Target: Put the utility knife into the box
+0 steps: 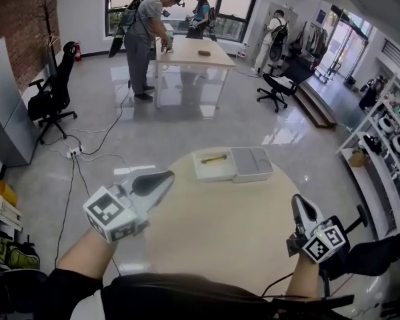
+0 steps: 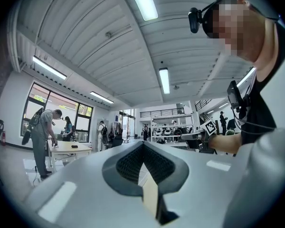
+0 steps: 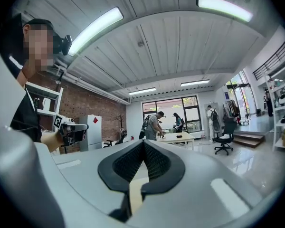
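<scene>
The utility knife (image 1: 214, 159), a slim yellowish thing with a dark end, lies inside the left half of the white box (image 1: 217, 176), roughly along its length. The lid (image 1: 252, 163), pale grey inside, lies open and flat, touching the box's right side. Both sit on the far part of a round, pale wooden tabletop (image 1: 220, 235), and nothing else lies on it.

Both tools are well apart from the box, on the near side of the tabletop. The left tool (image 1: 168, 177) is held over the tabletop's left edge, its tips aimed towards the box. The left gripper view shows its jaws pressed together with nothing between them. The right tool (image 1: 299, 203) is held at the tabletop's right edge, pointing away from the wearer. The right gripper view shows its jaws likewise closed and empty. Each tool's marker cube sits just ahead of the bare forearm that carries it.

Beyond the tabletop stretches a glossy grey floor (image 1: 187, 125) with white cables (image 1: 87, 145) trailing across it on the left. A black office chair (image 1: 50, 102) stands near a brick wall (image 1: 20, 19), and a second chair (image 1: 278, 85) stands further right. At the back a person in a grey shirt (image 1: 141, 35) bends over a white table (image 1: 193, 53) before large windows. Shelves (image 1: 387, 132) line the right wall.
</scene>
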Tool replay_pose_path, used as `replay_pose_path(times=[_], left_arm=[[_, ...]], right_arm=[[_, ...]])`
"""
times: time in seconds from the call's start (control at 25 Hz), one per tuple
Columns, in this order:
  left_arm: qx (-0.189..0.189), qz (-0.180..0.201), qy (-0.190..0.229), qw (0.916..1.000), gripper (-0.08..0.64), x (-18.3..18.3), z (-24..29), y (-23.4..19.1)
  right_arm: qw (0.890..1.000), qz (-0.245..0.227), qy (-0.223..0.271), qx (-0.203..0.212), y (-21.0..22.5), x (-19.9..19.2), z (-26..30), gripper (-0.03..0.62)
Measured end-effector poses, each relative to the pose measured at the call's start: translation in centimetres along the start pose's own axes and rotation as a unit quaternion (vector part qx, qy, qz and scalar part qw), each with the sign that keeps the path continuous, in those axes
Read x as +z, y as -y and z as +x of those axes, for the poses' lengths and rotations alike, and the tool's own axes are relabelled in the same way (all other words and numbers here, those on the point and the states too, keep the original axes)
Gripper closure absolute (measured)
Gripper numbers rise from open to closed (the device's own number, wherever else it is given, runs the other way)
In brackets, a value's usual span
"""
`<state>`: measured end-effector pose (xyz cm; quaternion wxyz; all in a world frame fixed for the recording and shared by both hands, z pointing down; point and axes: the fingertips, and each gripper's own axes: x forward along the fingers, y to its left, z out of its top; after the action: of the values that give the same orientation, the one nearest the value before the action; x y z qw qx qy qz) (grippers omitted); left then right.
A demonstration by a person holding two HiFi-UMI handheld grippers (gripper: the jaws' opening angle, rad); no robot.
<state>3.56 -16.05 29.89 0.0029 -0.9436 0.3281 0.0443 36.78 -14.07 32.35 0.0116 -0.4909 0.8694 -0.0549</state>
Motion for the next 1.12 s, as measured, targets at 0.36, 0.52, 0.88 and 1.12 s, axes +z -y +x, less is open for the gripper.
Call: replay_pose_path(times=[0.36, 0.52, 0.88, 1.12], left_arm=[[0.010, -0.022, -0.007, 0.9997, 0.560, 0.2, 0.0, 8.1], [-0.013, -0.049, -0.024, 0.9984, 0.560, -1.8, 2.7, 15.6], [-0.066, -0.084, -0.057, 0.9926, 0.560, -5.5, 9.2, 30.3], [-0.090, -0.085, -0.058, 0.9906, 0.560, -5.5, 9.2, 31.4]], right_arm=[[0.998, -0.002, 0.001, 0.061, -0.7, -0.7, -5.1, 0.578], [0.998, 0.006, -0.009, 0.067, 1.1, -2.3, -10.7, 0.578], [0.996, 0.032, -0.023, 0.084, 4.4, -5.9, -21.3, 0.578], [0.997, 0.031, -0.015, 0.074, 3.7, -5.7, -22.6, 0.578]])
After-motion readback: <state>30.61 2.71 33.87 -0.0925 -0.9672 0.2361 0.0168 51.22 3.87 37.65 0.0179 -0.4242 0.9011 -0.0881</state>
